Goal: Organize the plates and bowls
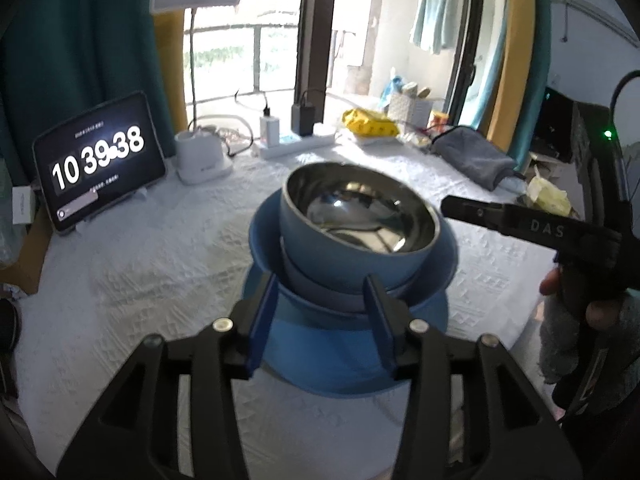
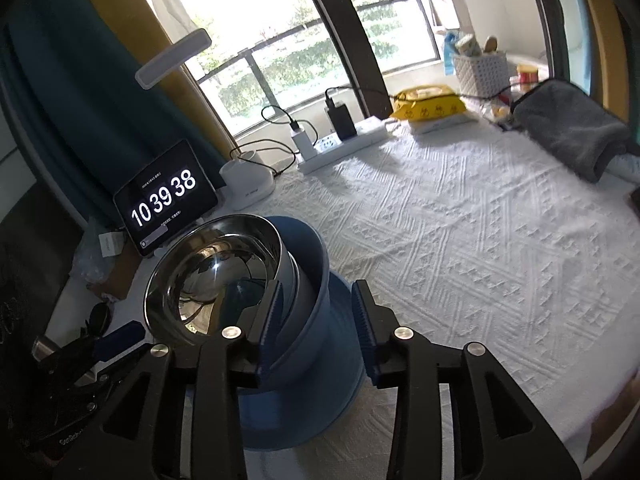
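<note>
- Stack sits mid-table on the white textured cloth: flat blue plate at the bottom, deeper blue dish on it, then nested bowls, with the steel-lined bowl on top.
- Left wrist view: stack dead centre, running from about 6 o'clock up to the middle. Right wrist view: stack at 7–8 o'clock of frame, top bowl leaning toward the left edge.
- Left gripper: jaws partly apart, astride the near rim of the stack. Pads don't look pressed on anything. Reads as let go, nothing held.
- Right gripper: jaws partly apart, one pad just inside the bowl wall, the other outside it, over the blue dish. No clear squeeze, so I'd call it released.
- From the left view the right gripper comes in at 3 o'clock, tip just beside the top bowl's rim; a hand is on its handle.
- Step in hand, as I judge it: letting go after seating the bowls and backing off.
- To do it well: spread the jaws clear of the rims before pulling, then draw back along the finger line, not sideways, so a pad doesn't hook a rim.
- Top bowl looks tilted, not flush. Worth a light nudge at its high rim so it drops level.
- Risk: steel lining is slick and the stack is tall, so a snag could tip it toward the tablet clock at 9–10 o'clock.
- Far clutter: lamp base, power strip, yellow pack, grey cloth. All well apart from the stack.
</note>
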The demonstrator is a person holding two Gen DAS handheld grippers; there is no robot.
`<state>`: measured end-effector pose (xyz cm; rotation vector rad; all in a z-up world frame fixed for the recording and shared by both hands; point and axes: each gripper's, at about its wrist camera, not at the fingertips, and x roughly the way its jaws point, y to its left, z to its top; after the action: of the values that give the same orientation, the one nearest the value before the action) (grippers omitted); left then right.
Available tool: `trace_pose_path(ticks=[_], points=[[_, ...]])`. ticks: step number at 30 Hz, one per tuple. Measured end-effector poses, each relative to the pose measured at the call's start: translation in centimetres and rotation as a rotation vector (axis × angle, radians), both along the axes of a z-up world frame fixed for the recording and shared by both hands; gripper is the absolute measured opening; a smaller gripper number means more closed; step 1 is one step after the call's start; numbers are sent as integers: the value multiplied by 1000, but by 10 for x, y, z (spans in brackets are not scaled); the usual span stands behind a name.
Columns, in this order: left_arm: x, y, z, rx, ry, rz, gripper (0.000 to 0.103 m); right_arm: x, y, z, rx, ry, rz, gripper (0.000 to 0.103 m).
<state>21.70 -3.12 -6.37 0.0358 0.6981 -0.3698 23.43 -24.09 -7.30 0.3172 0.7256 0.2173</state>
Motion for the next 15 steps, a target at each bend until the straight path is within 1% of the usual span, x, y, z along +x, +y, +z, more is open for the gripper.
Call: trace_pose_path(ticks=[5, 6, 9, 11, 12, 13, 15], points=[[-15, -2, -1, -21, -68, 10, 47, -12, 3, 8, -71, -61, -7, 49], [-19, -4, -1, -23, -85, 10, 48, -12, 3, 8, -71, -61, -7, 50], [-29, -7, 2, -23, -140, 12, 48, -21, 4, 11, -103, -93, -14, 51], [-36, -8, 6, -50, -165, 6, 49, -25, 7, 12, -123, -110, -11, 51], [-36, -7, 7, -69, -163, 3, 49, -25, 7, 12, -123, -110, -11, 51], [-37, -6, 8, -97, -158, 0, 49, -30, 10, 14, -152, -132, -9, 52], [-41, -3, 10, -134, -166, 14, 50, -34, 11, 15, -174, -149, -10, 52]])
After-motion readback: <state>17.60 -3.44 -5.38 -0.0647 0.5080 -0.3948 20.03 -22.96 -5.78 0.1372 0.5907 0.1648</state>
